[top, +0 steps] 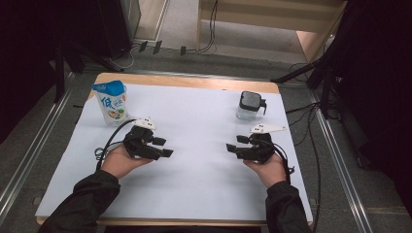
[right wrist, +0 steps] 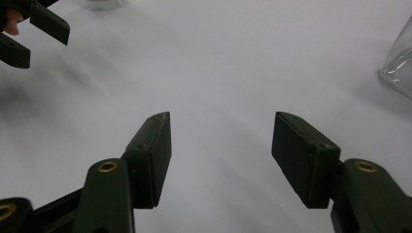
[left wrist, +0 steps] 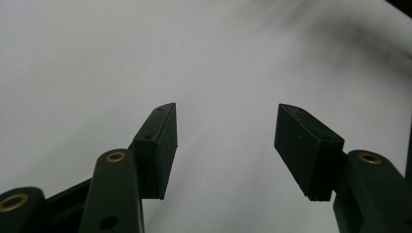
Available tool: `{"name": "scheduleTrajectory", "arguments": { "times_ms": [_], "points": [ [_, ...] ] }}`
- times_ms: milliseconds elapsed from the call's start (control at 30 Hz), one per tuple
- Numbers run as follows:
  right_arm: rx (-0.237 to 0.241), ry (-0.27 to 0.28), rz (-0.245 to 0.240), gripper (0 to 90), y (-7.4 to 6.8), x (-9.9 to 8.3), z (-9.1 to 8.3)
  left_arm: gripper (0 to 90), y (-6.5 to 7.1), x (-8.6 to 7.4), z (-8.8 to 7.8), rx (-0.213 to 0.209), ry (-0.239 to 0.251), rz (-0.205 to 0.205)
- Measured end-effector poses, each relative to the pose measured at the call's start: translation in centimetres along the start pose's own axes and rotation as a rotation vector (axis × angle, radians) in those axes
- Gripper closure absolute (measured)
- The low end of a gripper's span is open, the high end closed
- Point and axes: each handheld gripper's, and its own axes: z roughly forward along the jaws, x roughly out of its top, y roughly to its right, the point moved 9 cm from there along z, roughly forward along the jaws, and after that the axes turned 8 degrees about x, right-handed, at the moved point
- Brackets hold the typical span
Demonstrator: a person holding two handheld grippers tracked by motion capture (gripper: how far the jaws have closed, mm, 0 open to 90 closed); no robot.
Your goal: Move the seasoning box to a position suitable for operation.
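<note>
Both grippers hover over the white sheet (top: 194, 145) that covers the table, facing each other across its middle. My left gripper (top: 165, 147) stands open with nothing between its jaws; in the left gripper view its own gripper (left wrist: 226, 141) looks along bare white sheet. My right gripper (top: 234, 144) is open too and holds nothing; in the right gripper view that gripper (right wrist: 221, 155) looks across the sheet, and the left gripper (right wrist: 29, 34) shows at the top left. A blue-and-white pouch (top: 111, 102) stands at the back left. A glass jar with a black lid (top: 250, 106) stands at the back right, its glass edge (right wrist: 398, 63) at the right.
Cables trail from both grippers across the sheet and off the right side (top: 311, 145). Metal rails (top: 29, 155) run along both sides of the table. Dark stands and legs (top: 320, 73) rise behind the far right corner.
</note>
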Motion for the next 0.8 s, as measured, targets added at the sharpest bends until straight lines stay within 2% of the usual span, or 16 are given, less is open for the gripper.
{"name": "scheduleTrajectory", "arguments": {
  "times_ms": [33, 300, 500, 533, 600, 700, 800],
  "points": [
    [-0.002, 0.0, 0.003, 40.2, 0.1, 0.0, 0.0, 42.0, 0.1, 0.0, -0.1, -0.013, 0.005, -0.01],
    [-0.002, -0.009, -0.011, 38.9, 0.0, -0.2, -0.1, 41.4, -0.3, 0.2, -0.3, -0.011, 0.019, -0.031],
    [-0.003, -0.016, -0.024, 38.7, 0.1, -0.3, -0.2, 39.6, -0.5, 0.0, -0.4, 0.0, 0.016, -0.026],
    [-0.007, -0.014, -0.023, 38.7, 0.1, -0.2, -0.3, 39.3, -0.5, 0.0, -0.4, 0.001, 0.017, -0.03],
    [-0.047, -0.007, -0.046, 38.4, 0.6, 0.0, -0.8, 38.8, -0.6, 0.0, -0.6, 0.001, 0.022, -0.029],
    [-0.072, 0.038, -0.015, 38.4, 1.5, 0.4, -1.9, 37.8, -0.5, 0.0, -0.6, -0.001, 0.031, -0.039],
    [-0.081, 0.05, 0.014, 38.4, 2.2, 0.3, -2.4, 37.4, -0.6, -0.1, -0.5, 0.003, 0.019, -0.039]
  ]
}}
